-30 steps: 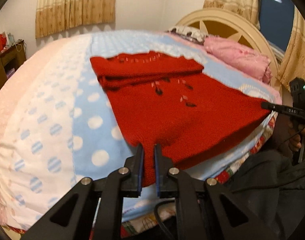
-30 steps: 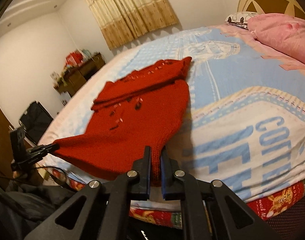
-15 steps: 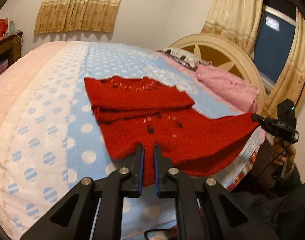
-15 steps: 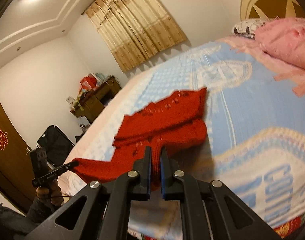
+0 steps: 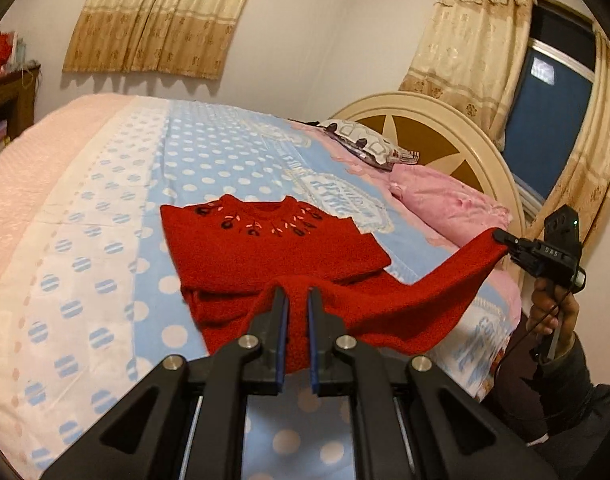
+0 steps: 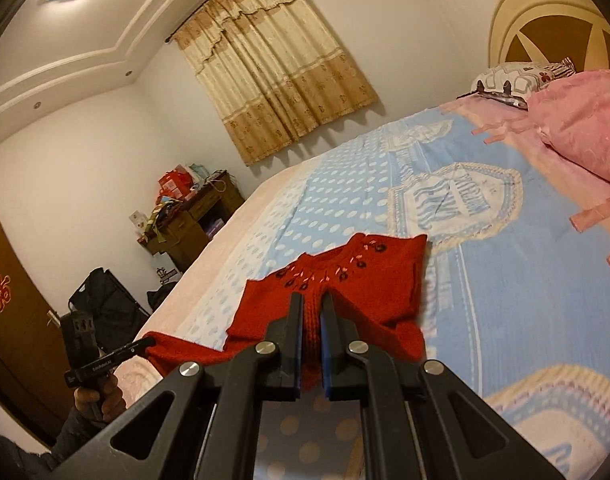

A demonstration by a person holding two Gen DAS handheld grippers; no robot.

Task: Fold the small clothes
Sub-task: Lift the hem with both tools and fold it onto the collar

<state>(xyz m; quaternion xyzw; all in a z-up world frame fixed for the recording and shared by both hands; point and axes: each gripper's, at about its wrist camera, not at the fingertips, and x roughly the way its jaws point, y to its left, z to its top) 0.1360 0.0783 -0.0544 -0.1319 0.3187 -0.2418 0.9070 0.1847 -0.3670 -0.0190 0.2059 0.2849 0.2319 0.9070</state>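
Note:
A small red knit sweater [image 5: 265, 252] lies on the bed, neckline with dark beads toward the far side, sleeves folded across. Its bottom hem is lifted off the bed. My left gripper [image 5: 296, 300] is shut on one hem corner. My right gripper [image 6: 312, 304] is shut on the other hem corner; it also shows in the left wrist view [image 5: 501, 238] at the right, stretching the hem taut. The sweater shows in the right wrist view [image 6: 365, 280], with the left gripper [image 6: 147, 344] at the lower left.
The bed has a blue and white dotted blanket [image 5: 105, 240]. A pink quilt [image 5: 449, 204] and a patterned pillow [image 5: 365, 140] lie by the round headboard [image 5: 445, 128]. A wooden cabinet [image 6: 193, 220] and a black bag [image 6: 105, 304] stand beyond the bed.
Both grippers have risen and moved forward over the bed with the hem, carrying the lower half of the sweater up toward the neckline.

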